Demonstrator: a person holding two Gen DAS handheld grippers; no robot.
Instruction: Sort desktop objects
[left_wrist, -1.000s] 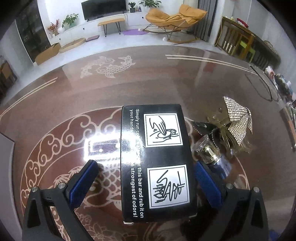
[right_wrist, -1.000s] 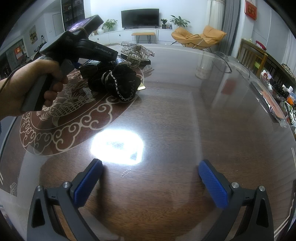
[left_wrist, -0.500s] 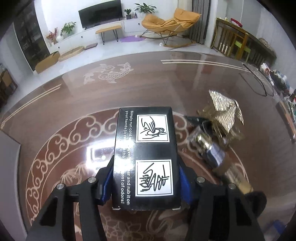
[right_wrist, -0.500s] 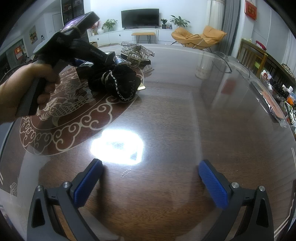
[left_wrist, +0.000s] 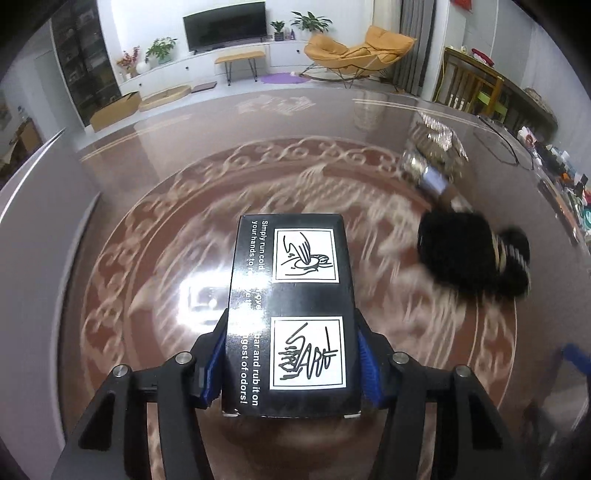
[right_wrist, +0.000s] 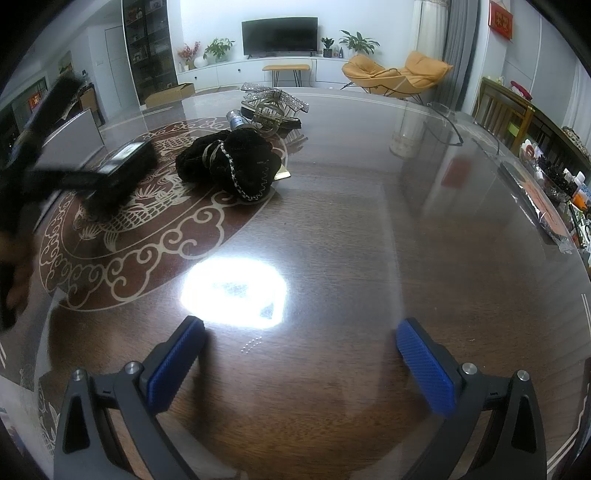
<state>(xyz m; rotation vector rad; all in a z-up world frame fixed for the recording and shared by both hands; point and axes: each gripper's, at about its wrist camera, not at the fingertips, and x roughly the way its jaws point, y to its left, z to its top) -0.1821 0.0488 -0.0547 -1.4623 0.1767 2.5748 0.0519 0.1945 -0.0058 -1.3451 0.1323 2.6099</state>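
though clamped, black box (left_wrist: 291, 317), white pictograms

The box (left_wrist: 291, 314) is held between the two fingers of the left gripper (left_wrist: 291, 363), above the patterned oval of the surface (left_wrist: 155, 236). To its right, well apart, a scrunchie (left_wrist: 469, 254) is seen lying on the surface. Behind the scrunchie, farther right, a small bottle (left_wrist: 424, 173) is placed, and just behind that a studded hair clip (left_wrist: 439, 140).

In the right wrist view, the scrunchie (right_wrist: 236, 162) lies at the oval's far edge, with the bottle (right_wrist: 236, 120) and hair clip (right_wrist: 275, 101) behind it. The box (right_wrist: 125, 157) is found left of the scrunchie. The right gripper (right_wrist: 299, 354) is positioned over bare surface (right_wrist: 369, 240), near the front, well apart from these things.
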